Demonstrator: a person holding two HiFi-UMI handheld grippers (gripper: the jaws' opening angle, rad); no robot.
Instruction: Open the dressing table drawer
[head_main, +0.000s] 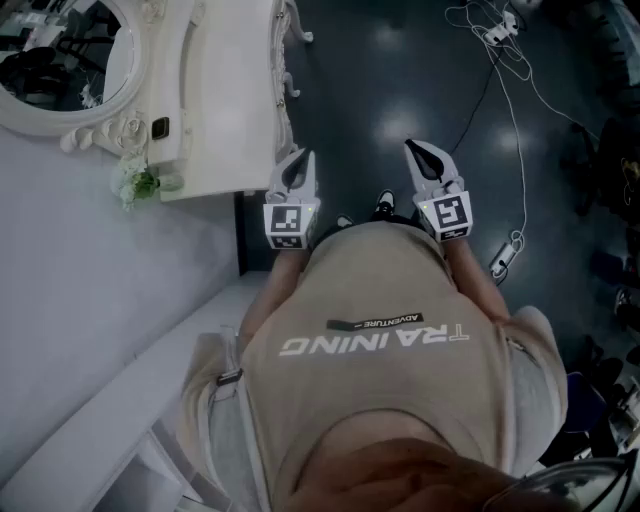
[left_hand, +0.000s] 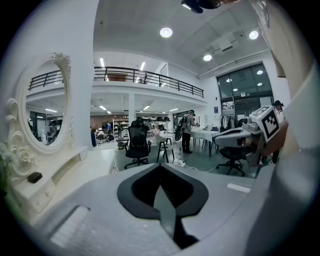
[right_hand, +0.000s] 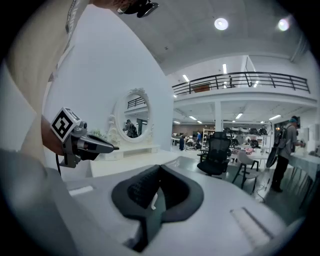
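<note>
The white dressing table (head_main: 225, 100) stands at the upper left of the head view, with its oval mirror (head_main: 70, 60) and carved front edge (head_main: 283, 60); I cannot make out a drawer front there. My left gripper (head_main: 300, 160) hovers just off the table's near corner, shut and empty. My right gripper (head_main: 420, 150) is level with it over the dark floor, also shut with nothing held. The left gripper view shows the table top (left_hand: 75, 170), small drawer boxes (left_hand: 37, 192) and the mirror (left_hand: 45, 107) to its left. In the right gripper view the table (right_hand: 132, 155) lies beyond the left gripper (right_hand: 85, 142).
A black small object (head_main: 160, 128) and a flower sprig (head_main: 135, 185) sit on the table's raised shelf. Cables and power strips (head_main: 503, 262) trail over the dark floor at right. A white wall and ledge (head_main: 120, 380) run along the left. An office chair (left_hand: 137, 145) stands further into the hall.
</note>
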